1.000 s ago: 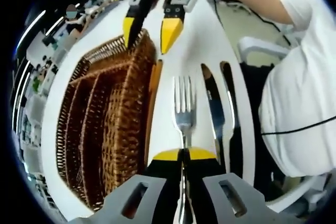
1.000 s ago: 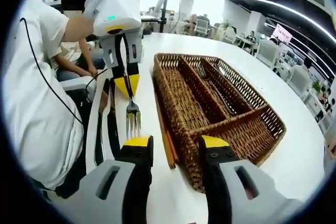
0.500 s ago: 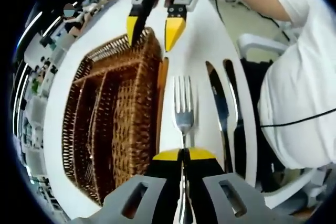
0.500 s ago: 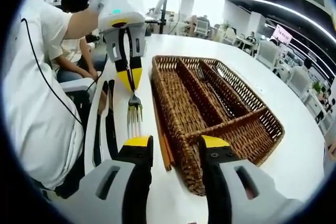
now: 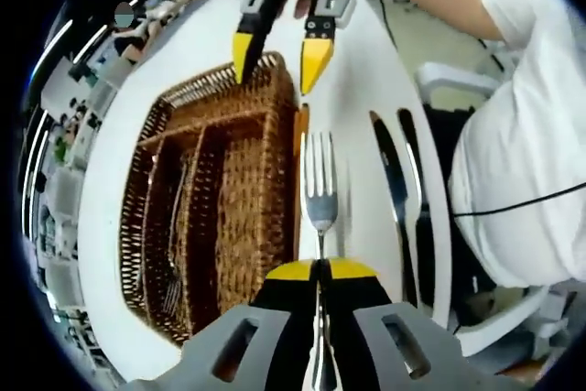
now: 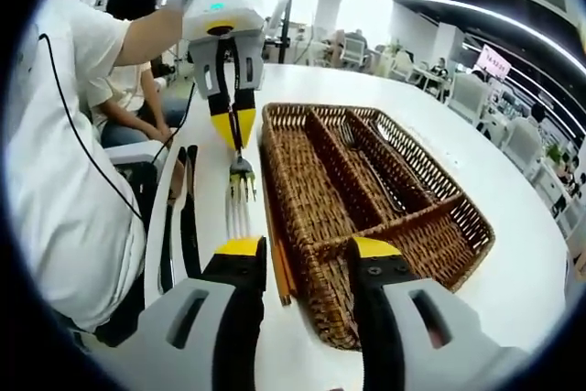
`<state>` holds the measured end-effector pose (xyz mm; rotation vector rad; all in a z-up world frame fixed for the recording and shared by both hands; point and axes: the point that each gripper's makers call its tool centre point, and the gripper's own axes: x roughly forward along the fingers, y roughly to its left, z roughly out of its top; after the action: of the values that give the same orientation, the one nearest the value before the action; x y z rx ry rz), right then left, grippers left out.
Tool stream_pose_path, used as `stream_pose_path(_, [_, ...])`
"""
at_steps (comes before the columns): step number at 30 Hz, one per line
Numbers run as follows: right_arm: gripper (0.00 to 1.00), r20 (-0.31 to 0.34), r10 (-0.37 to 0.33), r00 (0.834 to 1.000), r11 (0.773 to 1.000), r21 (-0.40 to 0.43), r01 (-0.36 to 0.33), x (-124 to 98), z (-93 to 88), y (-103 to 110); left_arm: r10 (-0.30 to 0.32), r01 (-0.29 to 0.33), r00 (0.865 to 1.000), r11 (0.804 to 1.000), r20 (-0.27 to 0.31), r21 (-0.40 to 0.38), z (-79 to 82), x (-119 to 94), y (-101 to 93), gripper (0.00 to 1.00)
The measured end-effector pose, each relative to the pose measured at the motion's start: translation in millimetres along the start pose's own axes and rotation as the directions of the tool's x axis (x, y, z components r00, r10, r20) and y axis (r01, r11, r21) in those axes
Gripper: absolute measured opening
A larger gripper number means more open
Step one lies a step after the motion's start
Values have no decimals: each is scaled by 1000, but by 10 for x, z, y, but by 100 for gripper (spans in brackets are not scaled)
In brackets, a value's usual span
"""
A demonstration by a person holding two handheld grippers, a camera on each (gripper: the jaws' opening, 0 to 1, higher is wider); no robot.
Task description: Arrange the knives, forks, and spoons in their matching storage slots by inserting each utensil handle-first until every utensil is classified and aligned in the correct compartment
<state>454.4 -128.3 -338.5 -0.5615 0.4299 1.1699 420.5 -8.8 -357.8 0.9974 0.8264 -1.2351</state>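
— Fork point(image 5: 320, 191): where is it?
— Clamped by its handle in the left gripper point(image 5: 320, 271), whose jaws are closed on it, tines pointing out over the white table point(image 5: 352, 98), just beside the wicker basket point(image 5: 252, 190).
— And the right gripper point(image 6: 298, 249)?
— Jaws apart, holding nothing, near the basket's corner. Two knives point(image 6: 181, 212) lie by the table edge; some cutlery already lies in the basket's compartments.

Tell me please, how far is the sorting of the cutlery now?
Partly done: some cutlery already lies in the wicker tray. In hand: the left gripper is shut on a fork beside the tray. Left: two knives on the table. The right gripper is open.
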Motion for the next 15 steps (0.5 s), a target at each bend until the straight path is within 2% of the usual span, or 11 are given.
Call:
stream_pose_path(10, [39, 15, 5, 1000, 1000, 9, -5, 28, 70, -110, 4, -4, 1000, 1000, 1, -1, 13, -116, 199, 1])
stream_pose_path(15, [42, 48, 16, 999, 999, 27, -17, 38, 140, -161, 8, -8, 1000, 1000, 7, -3, 15, -167, 327, 1])
